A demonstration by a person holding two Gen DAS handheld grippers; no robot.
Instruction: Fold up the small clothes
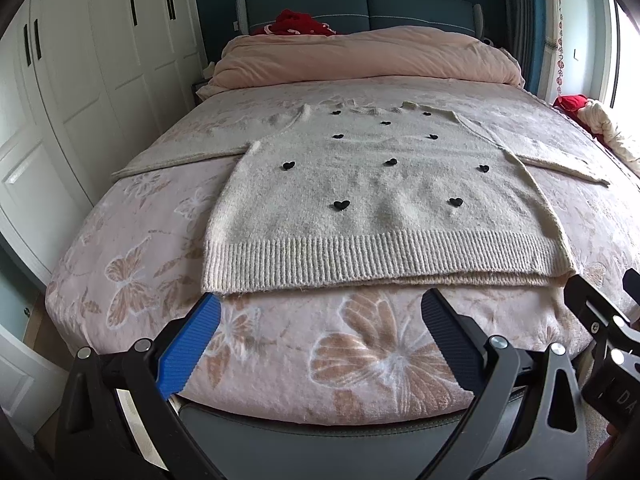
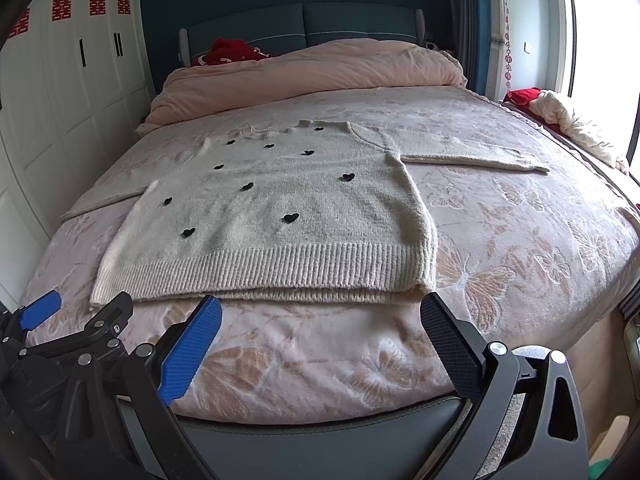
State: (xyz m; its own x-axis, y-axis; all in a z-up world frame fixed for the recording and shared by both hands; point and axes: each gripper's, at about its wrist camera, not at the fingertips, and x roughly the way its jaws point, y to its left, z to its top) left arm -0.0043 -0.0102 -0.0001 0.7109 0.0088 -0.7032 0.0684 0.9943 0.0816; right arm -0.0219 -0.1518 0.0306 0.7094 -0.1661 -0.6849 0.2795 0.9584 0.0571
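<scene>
A cream knit sweater (image 1: 360, 200) (image 2: 272, 220) with small black hearts lies flat on the bed, sleeves spread out to both sides, ribbed hem toward me. My left gripper (image 1: 320, 304) is open, its fingertips just short of the hem's left half, nothing between them. My right gripper (image 2: 320, 306) is open too, just short of the hem's right half near the right corner. In the left wrist view, part of the right gripper (image 1: 600, 312) shows at the right edge. The left gripper (image 2: 72, 320) appears at the lower left of the right wrist view.
The bed's pink butterfly-print blanket (image 1: 360, 360) (image 2: 520, 240) runs to the foot edge below the grippers. A rolled pink duvet (image 1: 360, 56) lies by the headboard, red cloth (image 1: 296, 24) behind it. White wardrobe doors (image 1: 80, 80) stand left; a bundle of cloth (image 2: 568, 120) lies right by the window.
</scene>
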